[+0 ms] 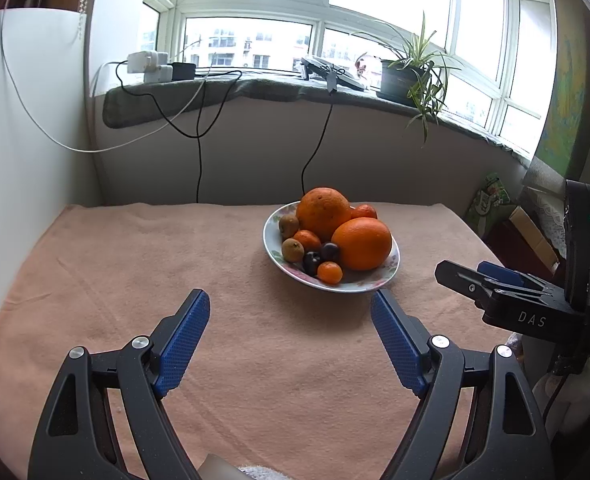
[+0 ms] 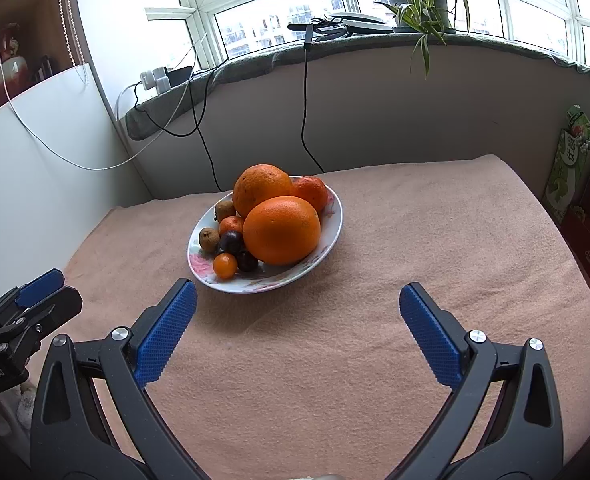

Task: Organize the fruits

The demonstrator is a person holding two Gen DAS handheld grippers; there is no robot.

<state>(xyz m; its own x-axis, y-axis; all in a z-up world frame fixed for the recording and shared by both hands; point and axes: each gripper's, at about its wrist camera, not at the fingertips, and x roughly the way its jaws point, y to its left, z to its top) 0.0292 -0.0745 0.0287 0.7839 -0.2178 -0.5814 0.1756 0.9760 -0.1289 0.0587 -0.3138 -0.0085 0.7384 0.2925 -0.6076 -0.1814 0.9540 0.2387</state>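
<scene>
A white flowered plate (image 1: 391, 258) (image 2: 335, 216) rests on the pink cloth, piled with fruit: two big oranges (image 1: 361, 243) (image 2: 281, 229), small tangerines (image 1: 329, 272) (image 2: 225, 265), brown kiwis (image 1: 292, 250) (image 2: 209, 239) and dark plums (image 1: 312, 262) (image 2: 231, 241). My left gripper (image 1: 291, 298) stands open just short of the plate's near rim, nothing between its blue pads. My right gripper (image 2: 298, 290) is open as well, with the plate ahead and left of its centre. Each gripper shows at the edge of the other's view.
The pink cloth (image 1: 135, 272) covers the table up to a grey wall. Cables (image 1: 199, 152) hang from the window sill, where chargers (image 1: 149, 66) and a potted plant (image 1: 405, 76) stand. Boxes and bags (image 2: 571, 160) sit off the table's right side.
</scene>
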